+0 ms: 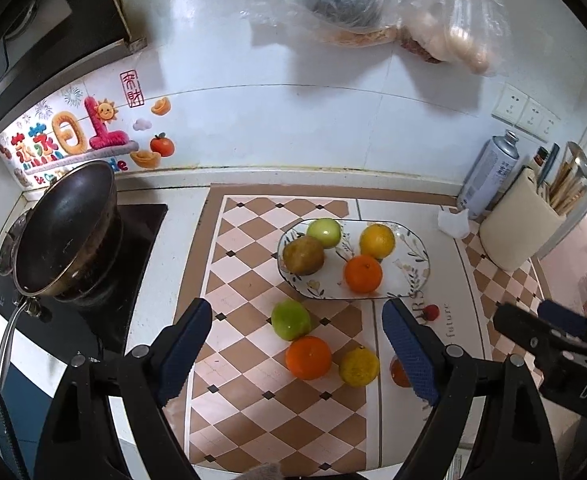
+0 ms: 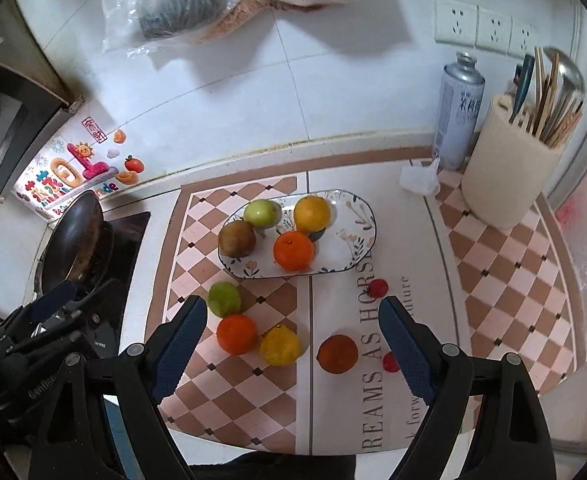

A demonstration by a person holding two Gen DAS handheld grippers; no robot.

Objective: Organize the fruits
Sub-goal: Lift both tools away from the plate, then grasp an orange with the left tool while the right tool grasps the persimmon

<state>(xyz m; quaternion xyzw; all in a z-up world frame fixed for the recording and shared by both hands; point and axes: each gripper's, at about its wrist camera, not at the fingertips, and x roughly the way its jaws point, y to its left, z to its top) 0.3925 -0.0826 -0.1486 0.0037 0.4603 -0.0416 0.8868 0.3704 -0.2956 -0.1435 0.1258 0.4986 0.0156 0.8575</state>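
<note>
1. Plate (image 2: 357, 216) served as my landmark: it sat on the checkered mat (image 2: 221, 392) and already carried four fruits, a green apple (image 2: 262, 213), a brown pear (image 2: 236, 238), a yellow citrus (image 2: 312, 214) and an orange (image 2: 293, 250).
2. Fruit left loose lay on the near side of the plate: a green lime (image 2: 224, 299) just beside its near-left rim, then an orange tangerine (image 2: 237, 333) touching a yellow lemon (image 2: 280, 345), and a darker orange fruit (image 2: 337, 353) apart to their right.
3. Two small red fruits, one (image 2: 378, 287) near the plate's near-right rim and one (image 2: 391, 361) further toward me, were too small for me to name.
4. My left gripper (image 1: 297, 352) had its jaws wide apart and held nothing; the tangerine sat almost dead centre between them, straight ahead and below.
5. My right gripper (image 2: 293, 348) was likewise spread and empty, with the lemon and the dark orange fruit both inside its span.
6. I judged the left the better lined up for the tangerine; being round, the fruit demanded no particular wrist angle.
</note>
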